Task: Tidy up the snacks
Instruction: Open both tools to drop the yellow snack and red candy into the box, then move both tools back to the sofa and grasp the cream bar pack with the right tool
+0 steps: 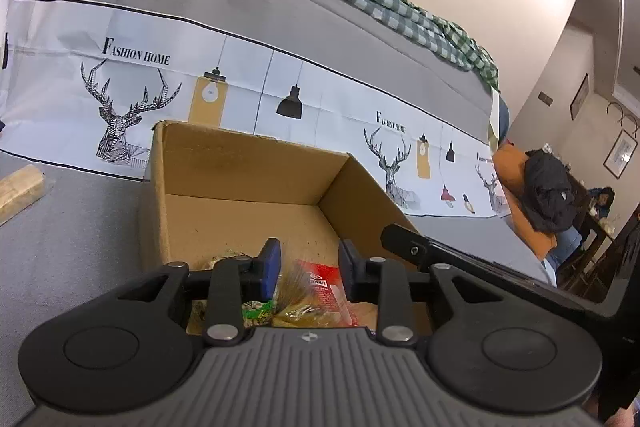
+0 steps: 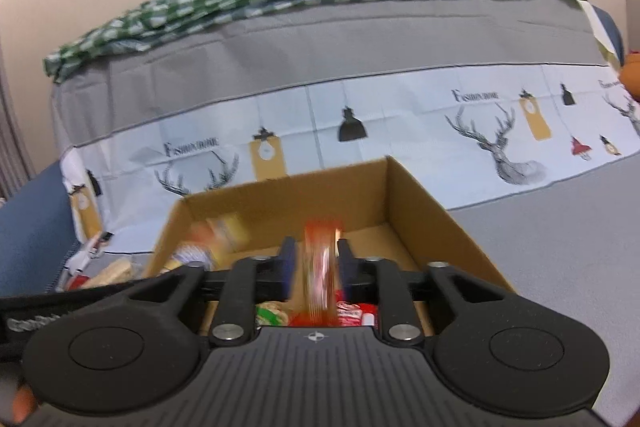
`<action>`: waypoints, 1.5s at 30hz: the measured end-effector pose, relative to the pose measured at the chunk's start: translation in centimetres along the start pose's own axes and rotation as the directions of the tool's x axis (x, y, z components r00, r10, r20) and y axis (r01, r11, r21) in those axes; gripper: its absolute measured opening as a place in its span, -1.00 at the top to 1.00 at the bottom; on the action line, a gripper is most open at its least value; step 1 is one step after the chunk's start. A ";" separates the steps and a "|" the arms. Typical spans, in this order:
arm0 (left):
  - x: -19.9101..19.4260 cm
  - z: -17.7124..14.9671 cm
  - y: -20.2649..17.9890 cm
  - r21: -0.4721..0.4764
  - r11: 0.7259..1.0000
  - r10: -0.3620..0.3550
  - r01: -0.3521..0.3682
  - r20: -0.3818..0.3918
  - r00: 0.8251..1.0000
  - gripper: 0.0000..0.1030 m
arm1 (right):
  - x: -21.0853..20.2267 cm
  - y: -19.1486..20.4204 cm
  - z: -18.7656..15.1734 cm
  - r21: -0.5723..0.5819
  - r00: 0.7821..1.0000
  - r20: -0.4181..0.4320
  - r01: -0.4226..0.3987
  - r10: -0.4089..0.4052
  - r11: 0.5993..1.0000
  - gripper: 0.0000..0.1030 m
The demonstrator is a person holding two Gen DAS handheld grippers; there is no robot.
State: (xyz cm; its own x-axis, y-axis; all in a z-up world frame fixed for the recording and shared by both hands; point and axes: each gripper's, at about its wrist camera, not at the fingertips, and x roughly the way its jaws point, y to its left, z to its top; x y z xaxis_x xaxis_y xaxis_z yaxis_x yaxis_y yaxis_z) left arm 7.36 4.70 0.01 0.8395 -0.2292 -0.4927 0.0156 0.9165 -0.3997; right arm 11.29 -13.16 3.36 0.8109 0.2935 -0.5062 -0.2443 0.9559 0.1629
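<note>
Right wrist view: right gripper [image 2: 313, 269] jaws apart, blurred red packet [image 2: 320, 267] between them, may miss the box [image 2: 440, 223]; left gripper [image 1: 308, 265] apart, empty.

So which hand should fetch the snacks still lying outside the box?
Left hand, probably: its jaws are empty and the loose snacks lie left of the box. The right hand has a red packet between its jaws.
</note>
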 end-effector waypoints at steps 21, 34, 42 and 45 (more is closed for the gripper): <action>-4.4 0.8 4.1 0.001 0.989 0.145 -0.146 0.123 0.982 0.34 | 0.5 5.1 -1.0 -0.006 0.999 0.009 -0.044 0.044 0.999 0.11; -3.7 9.0 12.3 0.004 0.899 0.432 -0.439 0.167 0.886 0.57 | 0.5 8.8 -1.4 0.043 0.989 0.056 -0.141 0.138 0.989 0.50; -4.0 9.6 21.4 -0.241 0.813 0.534 -0.530 -0.055 0.844 0.82 | 0.4 11.4 -1.4 0.018 0.966 0.041 -0.255 0.254 0.967 0.64; -4.6 9.3 22.7 -0.281 0.784 0.554 -0.553 -0.083 0.828 0.82 | 0.9 13.0 -0.9 -0.007 0.945 0.013 -0.326 0.326 0.945 0.62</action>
State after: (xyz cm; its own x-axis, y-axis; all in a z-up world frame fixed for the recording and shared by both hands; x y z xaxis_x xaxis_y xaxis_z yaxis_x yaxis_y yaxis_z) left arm 8.91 29.61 0.38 0.6589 0.2911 -0.6936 -0.6048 0.7533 -0.2583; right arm 8.35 -0.44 4.28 0.6941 0.5887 -0.4143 -0.4988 0.8083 0.3128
